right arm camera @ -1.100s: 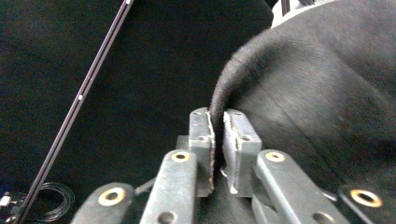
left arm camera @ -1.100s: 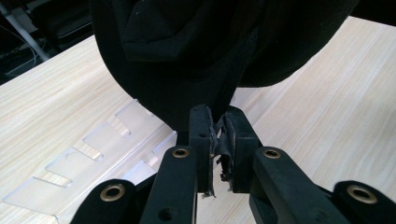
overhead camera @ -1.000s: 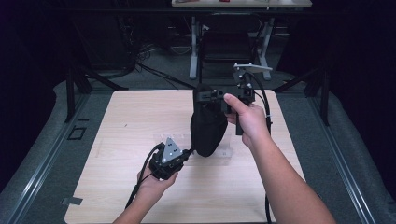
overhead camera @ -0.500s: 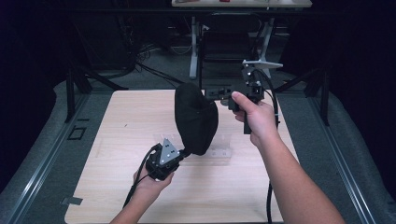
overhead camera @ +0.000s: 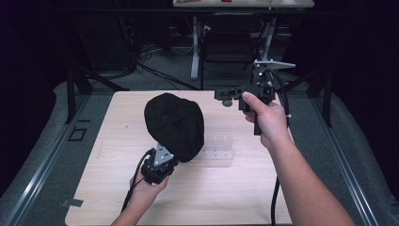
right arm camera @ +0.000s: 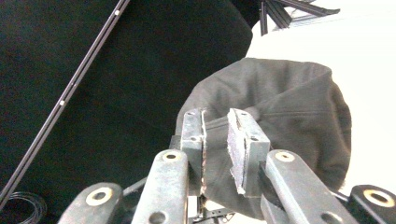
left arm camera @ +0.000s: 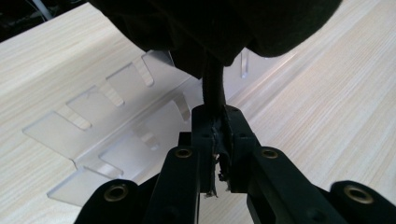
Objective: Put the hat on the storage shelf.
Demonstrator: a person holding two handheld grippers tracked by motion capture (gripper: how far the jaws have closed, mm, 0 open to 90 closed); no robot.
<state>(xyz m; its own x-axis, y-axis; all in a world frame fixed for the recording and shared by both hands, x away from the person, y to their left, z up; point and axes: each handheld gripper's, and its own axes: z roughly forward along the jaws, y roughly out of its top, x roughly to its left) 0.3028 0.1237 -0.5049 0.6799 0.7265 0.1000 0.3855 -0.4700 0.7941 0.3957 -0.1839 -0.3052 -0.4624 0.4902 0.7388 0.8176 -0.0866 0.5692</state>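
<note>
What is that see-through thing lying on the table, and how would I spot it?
Start at the pale wooden table; near its middle lies a flat clear plastic rack with slots cut in it. It sits just beyond the left gripper, partly under the black cap, and is the table's one transparent thing.

A black cap point(overhead camera: 175, 125), plain and unpatterned, is seen above the black left gripper point(overhead camera: 162, 162), which is topped by a grey plate. Under it, pale wood grain is shown by the table point(overhead camera: 235, 197), with a clear holder point(overhead camera: 217, 149) beside the cap. The right gripper point(overhead camera: 225, 93) is black too, grey-plated, over dark floor.
</note>
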